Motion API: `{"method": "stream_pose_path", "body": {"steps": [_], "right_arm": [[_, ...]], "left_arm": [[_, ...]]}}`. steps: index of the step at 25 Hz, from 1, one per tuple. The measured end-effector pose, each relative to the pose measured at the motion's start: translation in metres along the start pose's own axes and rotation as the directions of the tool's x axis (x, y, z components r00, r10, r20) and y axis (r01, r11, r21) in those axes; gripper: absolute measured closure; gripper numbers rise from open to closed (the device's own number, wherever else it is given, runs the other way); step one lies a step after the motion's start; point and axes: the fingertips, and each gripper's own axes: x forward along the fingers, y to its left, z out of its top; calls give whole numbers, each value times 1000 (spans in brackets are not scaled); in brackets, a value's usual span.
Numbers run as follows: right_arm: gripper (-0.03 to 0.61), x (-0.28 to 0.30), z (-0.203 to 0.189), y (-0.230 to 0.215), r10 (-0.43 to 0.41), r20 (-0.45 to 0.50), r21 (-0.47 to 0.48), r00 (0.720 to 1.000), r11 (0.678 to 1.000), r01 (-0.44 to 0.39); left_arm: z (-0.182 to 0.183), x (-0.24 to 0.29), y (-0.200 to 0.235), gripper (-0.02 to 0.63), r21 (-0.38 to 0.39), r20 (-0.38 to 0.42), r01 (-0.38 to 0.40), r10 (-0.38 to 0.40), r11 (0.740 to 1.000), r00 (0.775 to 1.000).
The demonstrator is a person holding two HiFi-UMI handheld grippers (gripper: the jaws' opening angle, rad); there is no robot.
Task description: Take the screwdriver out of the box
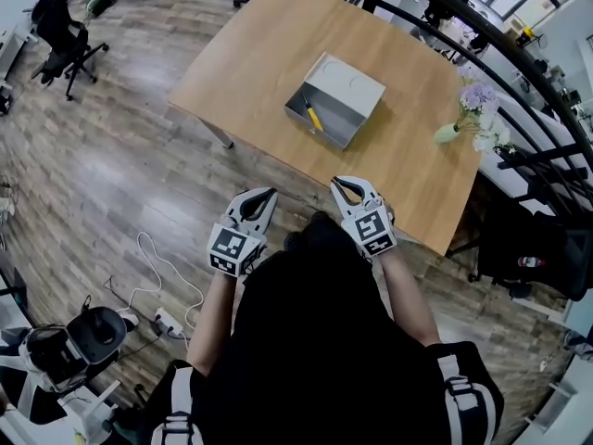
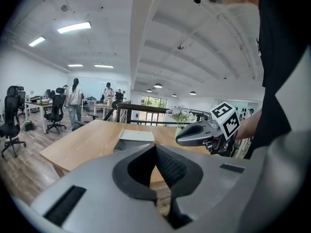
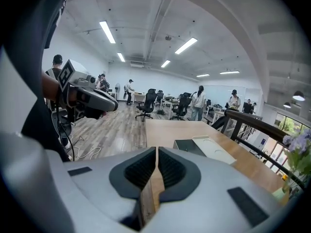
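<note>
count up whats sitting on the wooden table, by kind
box: 1
screwdriver: 1
vase with flowers: 1
total: 3

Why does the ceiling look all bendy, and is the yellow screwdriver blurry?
Left gripper view and right gripper view: wide-angle lenses bow the ceiling lights and beams, and the corners go dark. Head view: the light is even, and the screwdriver in the open box is tiny but sharp.
</note>
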Motion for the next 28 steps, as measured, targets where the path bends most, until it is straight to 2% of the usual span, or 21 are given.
{"method": "stream_pose_path", "body": {"steps": [15, 23, 28], "right_arm": [[551, 34, 1, -60, 133, -14, -28, 991, 991, -133], [551, 42, -5, -86, 163, -21, -55, 986, 985, -164], [551, 42, -9, -86, 180, -42, -57, 983, 982, -183]], "left_arm": [[55, 47, 30, 592, -9, 11, -132, 132, 991, 991], [53, 63, 29, 592, -19, -3, -168, 168, 986, 986], [52, 66, 34, 592, -32, -14, -170, 170, 985, 985]]}}
